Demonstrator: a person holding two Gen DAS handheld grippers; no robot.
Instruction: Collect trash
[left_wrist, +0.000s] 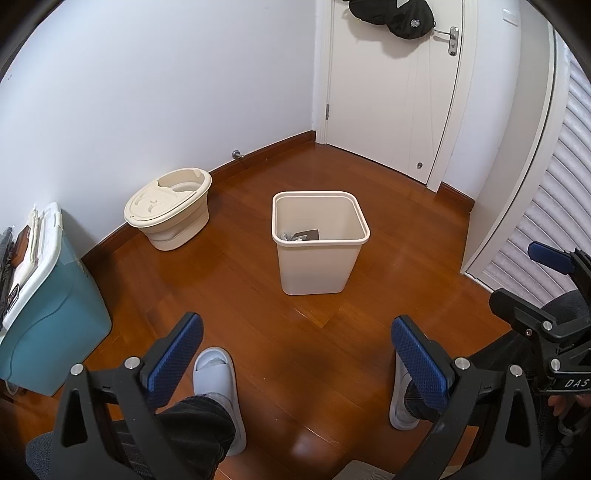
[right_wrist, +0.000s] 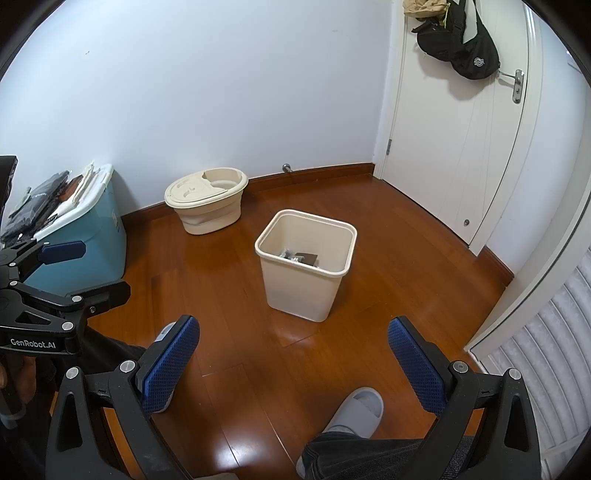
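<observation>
- The beige waste bin is standing upright on the wooden floor, near the middle of the room and well apart from the walls.
- Some trash is lying at the bottom of the bin: a dark flat piece beside a small crumpled greyish one; what exactly they are is too small to tell.
- The left hand-held gripper is hovering above the floor on the near side of the bin, its blue pads spread wide apart and holding nothing.
- The right hand-held gripper is hovering the same way, jaws wide open and empty, with the bin ahead of it and slightly to the right.
- The person's feet in pale slippers are resting on the floor under the grippers.
- A cream bucket with a moulded lid is sitting against the wall to the left of the bin.
- A teal storage box with a white lid is standing further left, with dark and pale items piled on top.
- A black bag is hanging on the white door behind the bin.
</observation>
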